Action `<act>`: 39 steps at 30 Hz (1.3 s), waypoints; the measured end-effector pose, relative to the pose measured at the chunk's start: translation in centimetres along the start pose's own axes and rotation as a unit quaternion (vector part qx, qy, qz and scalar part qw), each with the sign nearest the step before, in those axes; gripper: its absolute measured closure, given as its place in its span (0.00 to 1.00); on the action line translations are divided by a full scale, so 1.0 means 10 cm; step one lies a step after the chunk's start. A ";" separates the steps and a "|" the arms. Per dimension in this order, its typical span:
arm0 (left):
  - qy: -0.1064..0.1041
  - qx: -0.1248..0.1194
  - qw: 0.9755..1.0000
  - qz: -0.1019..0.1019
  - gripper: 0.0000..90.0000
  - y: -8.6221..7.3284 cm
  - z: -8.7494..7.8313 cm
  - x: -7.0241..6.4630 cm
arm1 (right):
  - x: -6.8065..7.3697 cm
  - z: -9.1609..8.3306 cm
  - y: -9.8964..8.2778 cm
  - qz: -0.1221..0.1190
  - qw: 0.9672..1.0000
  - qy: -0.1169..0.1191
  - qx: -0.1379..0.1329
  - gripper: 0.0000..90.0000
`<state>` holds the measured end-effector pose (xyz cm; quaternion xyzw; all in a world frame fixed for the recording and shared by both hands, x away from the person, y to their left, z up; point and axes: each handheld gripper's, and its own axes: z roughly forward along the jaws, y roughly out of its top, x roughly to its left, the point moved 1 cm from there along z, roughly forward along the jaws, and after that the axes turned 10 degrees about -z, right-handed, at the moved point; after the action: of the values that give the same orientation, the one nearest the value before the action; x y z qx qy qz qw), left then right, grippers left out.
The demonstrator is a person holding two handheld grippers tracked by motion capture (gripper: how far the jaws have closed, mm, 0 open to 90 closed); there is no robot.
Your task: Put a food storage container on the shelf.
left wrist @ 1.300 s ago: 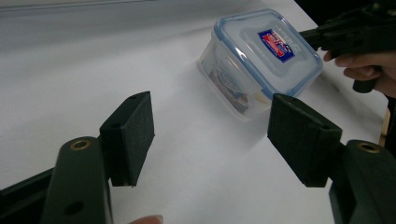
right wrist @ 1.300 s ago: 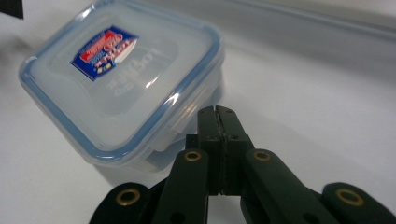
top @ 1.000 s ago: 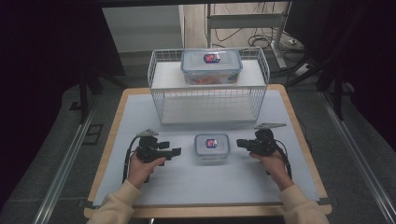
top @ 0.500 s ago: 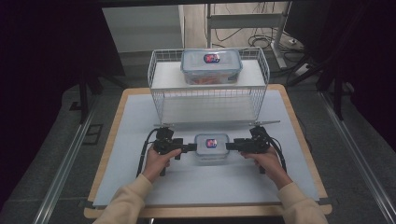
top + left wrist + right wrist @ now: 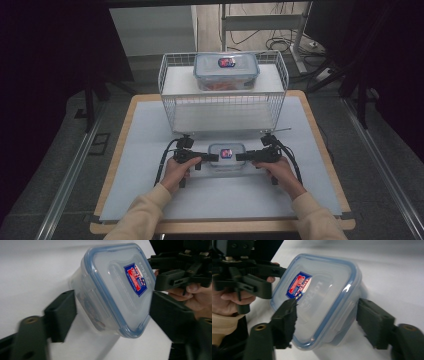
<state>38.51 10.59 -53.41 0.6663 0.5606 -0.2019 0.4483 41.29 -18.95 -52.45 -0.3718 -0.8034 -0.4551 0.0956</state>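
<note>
The small container (image 5: 226,155) lies on the table (image 5: 125,145), between the left gripper (image 5: 212,157) and right gripper (image 5: 241,156). Behind it stands the wire basket (image 5: 170,97), bearing a larger container (image 5: 226,71).

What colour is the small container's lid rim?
Blue, on the small container; clearest in the left gripper view.

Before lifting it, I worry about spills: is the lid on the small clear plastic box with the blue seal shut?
Apparently shut: the small clear plastic box has its lid sitting flush all round; whether the clips are latched, I cannot tell.
</note>
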 end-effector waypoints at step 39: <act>0.012 -0.039 0.996 0.076 0.56 -0.17 -0.17 -0.20 | 0.23 -0.23 -0.08 -0.008 0.999 -0.007 -0.052 0.59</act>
<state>35.93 10.84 -51.65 0.6910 0.5211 -0.1372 0.4817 38.75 -19.85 -50.55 -0.3725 -0.7826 -0.4942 0.0671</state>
